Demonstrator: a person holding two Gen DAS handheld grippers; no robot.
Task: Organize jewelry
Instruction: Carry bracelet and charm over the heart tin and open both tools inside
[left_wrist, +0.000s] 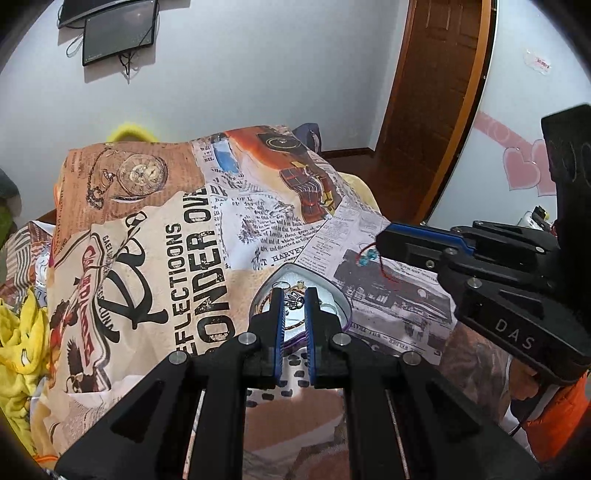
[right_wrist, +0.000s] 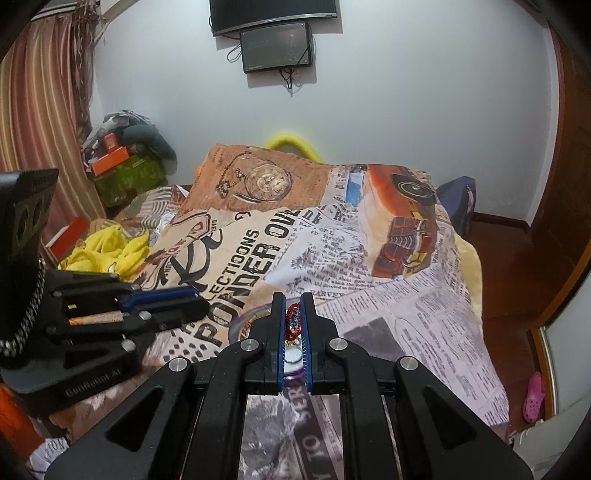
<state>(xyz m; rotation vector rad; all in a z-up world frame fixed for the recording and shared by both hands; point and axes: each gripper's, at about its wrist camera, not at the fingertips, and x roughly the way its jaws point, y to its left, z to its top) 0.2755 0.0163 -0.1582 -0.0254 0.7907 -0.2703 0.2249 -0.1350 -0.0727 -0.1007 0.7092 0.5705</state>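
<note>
A heart-shaped metal tin (left_wrist: 338, 295) holding rings and small jewelry lies on the printed bedspread (left_wrist: 177, 236). My left gripper (left_wrist: 294, 295) hovers just over the tin, its jaws a narrow gap apart with small jewelry showing between them; I cannot tell if it grips any. My right gripper (right_wrist: 292, 301) is shut on a red cord bracelet with blue beads (right_wrist: 293, 321), held above the tin (right_wrist: 242, 325). In the left wrist view the right gripper (left_wrist: 380, 245) comes in from the right with the bracelet (left_wrist: 369, 256) dangling.
The bedspread covers a bed against a white wall. Yellow cloth (right_wrist: 107, 247), boxes and clutter (right_wrist: 122, 166) lie at the left. A wooden door (left_wrist: 436, 92) stands at the right. A pink shoe (right_wrist: 533, 397) lies on the floor.
</note>
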